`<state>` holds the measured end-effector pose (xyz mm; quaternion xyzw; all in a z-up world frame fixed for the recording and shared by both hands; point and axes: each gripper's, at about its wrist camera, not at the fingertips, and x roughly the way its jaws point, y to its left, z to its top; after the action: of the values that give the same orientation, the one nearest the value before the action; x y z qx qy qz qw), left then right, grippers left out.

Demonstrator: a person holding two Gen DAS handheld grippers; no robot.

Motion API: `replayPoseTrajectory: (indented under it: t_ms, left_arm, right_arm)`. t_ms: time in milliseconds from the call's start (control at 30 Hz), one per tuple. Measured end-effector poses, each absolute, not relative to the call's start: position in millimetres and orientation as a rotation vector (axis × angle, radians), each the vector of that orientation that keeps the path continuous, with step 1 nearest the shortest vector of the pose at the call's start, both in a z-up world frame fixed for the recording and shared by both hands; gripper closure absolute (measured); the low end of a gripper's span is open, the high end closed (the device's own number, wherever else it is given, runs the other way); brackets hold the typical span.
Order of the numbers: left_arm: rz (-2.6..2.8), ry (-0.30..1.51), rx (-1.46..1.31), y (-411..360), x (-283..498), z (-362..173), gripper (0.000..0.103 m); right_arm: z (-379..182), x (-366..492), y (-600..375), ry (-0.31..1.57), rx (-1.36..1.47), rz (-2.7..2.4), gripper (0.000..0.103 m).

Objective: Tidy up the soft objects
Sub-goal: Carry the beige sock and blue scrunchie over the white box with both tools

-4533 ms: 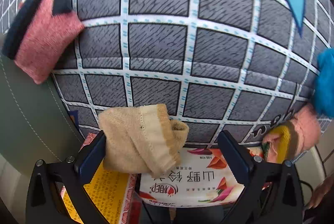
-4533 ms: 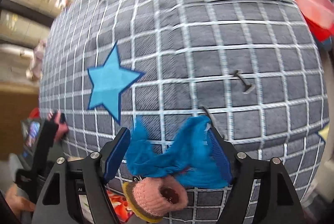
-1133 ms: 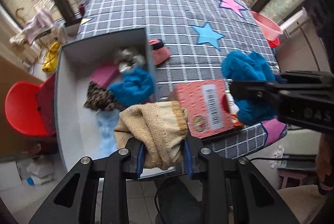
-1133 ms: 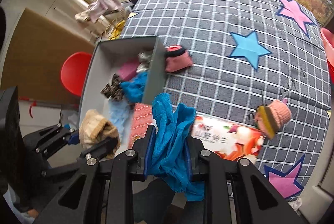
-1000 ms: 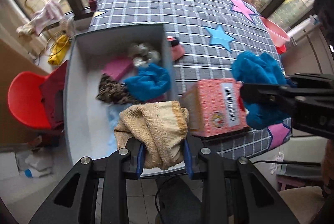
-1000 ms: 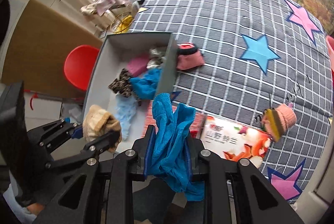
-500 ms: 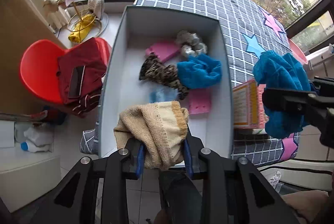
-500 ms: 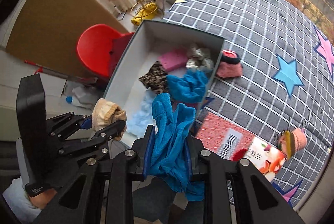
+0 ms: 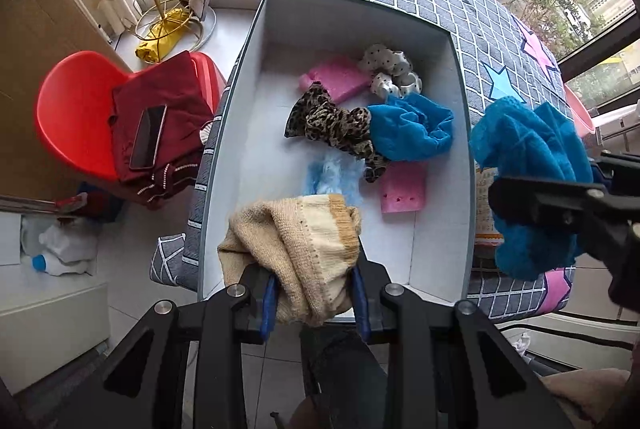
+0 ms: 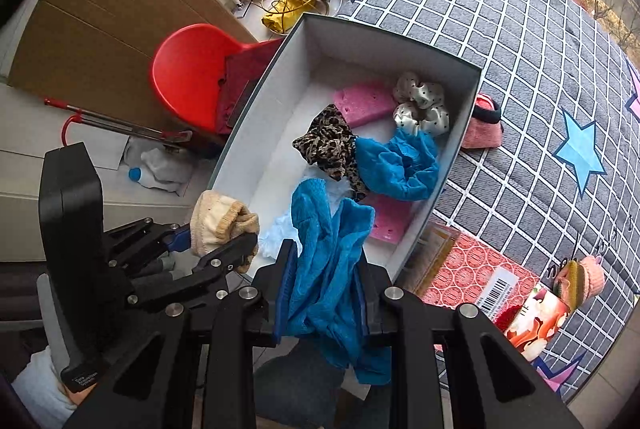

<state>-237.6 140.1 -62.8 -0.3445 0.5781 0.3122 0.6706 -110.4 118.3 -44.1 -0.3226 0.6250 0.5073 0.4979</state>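
A grey checked tablecloth with star patches (image 10: 532,41) covers the tabletop, and at its left edge stands an open grey box (image 9: 256,41) with a white inside. In the box lie a blue cloth (image 9: 412,127), a leopard-print scrunchie (image 9: 332,125), two pink sponges (image 9: 338,77), a polka-dot scrunchie (image 9: 394,69) and a pale blue fluffy piece (image 9: 330,175). The left gripper (image 9: 314,295), pointing down over the near end of the box, has its jaws closed on a beige knitted sock (image 9: 296,241). The right gripper (image 10: 324,299), just right of it above the box's near right corner, has its jaws clamped on a blue towel (image 10: 328,249). On the tablecloth right of the box rest a red printed carton (image 10: 464,277), a pink sock with a dark cuff (image 10: 482,127) against the box's outer wall, and a small pink-and-yellow knitted piece (image 10: 580,279) farther right. A red chair (image 9: 76,109) holding dark red clothing and a phone (image 9: 148,135) stands on the floor to the left.
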Motion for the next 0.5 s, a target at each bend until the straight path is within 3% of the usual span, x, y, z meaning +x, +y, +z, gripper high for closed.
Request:
replayPoseTrajectory:
  t_ms: [500]
  left_arm:
    - [0.694,1.327,-0.776,146.5,-236.5,-68.1,0.07]
  right_arm:
    - [-59.1,-114.7,119.9,1.554,-0.785,1.213,0.076]
